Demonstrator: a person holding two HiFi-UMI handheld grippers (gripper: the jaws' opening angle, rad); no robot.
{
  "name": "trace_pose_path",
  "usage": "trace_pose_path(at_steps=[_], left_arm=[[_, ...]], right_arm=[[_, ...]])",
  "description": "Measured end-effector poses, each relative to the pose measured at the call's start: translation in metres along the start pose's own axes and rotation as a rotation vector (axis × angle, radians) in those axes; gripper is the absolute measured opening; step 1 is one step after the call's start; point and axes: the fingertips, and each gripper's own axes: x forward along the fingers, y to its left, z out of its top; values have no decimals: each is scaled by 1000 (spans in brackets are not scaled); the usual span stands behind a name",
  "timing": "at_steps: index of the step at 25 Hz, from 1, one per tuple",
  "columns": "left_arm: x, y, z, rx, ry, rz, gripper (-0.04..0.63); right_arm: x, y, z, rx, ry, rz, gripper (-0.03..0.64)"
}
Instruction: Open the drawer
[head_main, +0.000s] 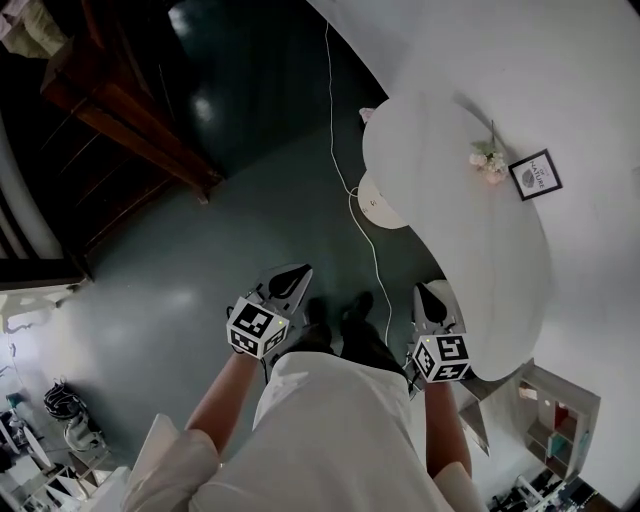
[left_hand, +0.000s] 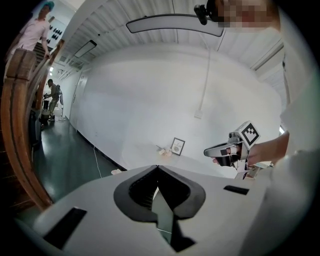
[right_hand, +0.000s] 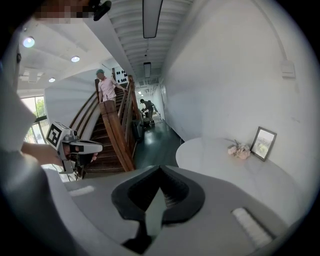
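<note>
I cannot make out a drawer in any view. My left gripper is held in front of the person's white shirt, over the dark green floor. Its jaws meet at the tips with nothing between them. My right gripper hangs beside the edge of a white rounded table. It is shut and empty too. Each gripper shows in the other's view, with the right gripper to the right and the left gripper to the left.
On the white table stand a small bunch of pink flowers and a framed picture. A white cable runs across the floor. A wooden staircase rises at the left with people on and behind it. A small open shelf unit is at lower right.
</note>
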Motion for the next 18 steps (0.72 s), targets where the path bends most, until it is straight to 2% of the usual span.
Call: trace_pose_path(at_steps=[11, 18], left_arm=[[41, 9, 4, -35, -6, 106, 8], [94, 7, -4, -76, -1, 137, 8]], right_arm=[[50, -46, 10, -17, 47, 115, 11], [89, -78, 6, -52, 110, 199, 11]])
